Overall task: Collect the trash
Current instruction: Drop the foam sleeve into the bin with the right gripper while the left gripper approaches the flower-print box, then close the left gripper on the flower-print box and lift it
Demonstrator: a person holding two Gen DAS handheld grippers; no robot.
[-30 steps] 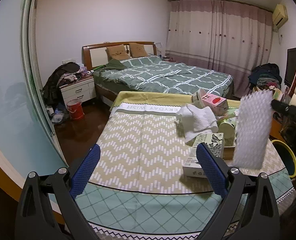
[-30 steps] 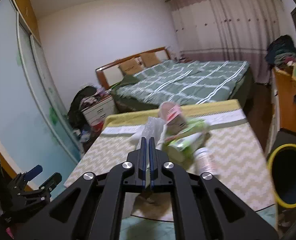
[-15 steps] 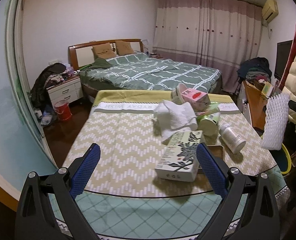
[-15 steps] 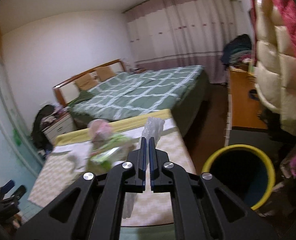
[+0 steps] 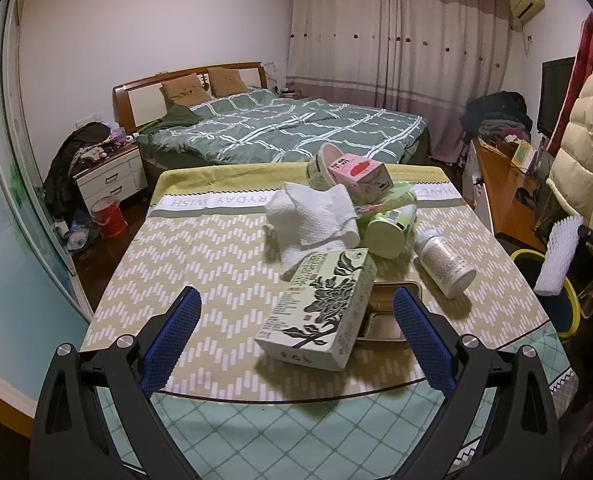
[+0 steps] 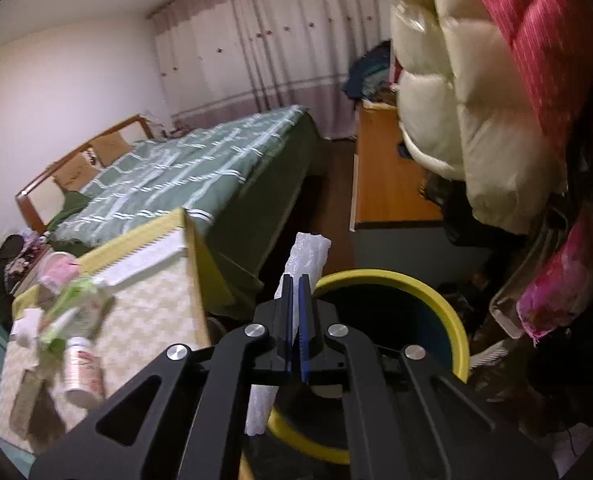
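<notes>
My right gripper (image 6: 294,320) was pinching a white foam sheet (image 6: 306,258) over the yellow-rimmed bin (image 6: 452,320), which stood on the floor just beside the desk (image 5: 216,256). My left gripper (image 5: 296,316) was spread wide and empty above the desk's near edge. At its twelve o'clock lay a box (image 5: 320,312), with a bottle (image 5: 446,262) at two o'clock and crumpled tissue (image 5: 316,220) beyond.

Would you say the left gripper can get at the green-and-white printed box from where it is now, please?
Probably yes. The left gripper is open, and the printed box lies on the table directly ahead between its fingers, with nothing in front of it. Its far end rests on a metal tray, so it sits tilted.
</notes>
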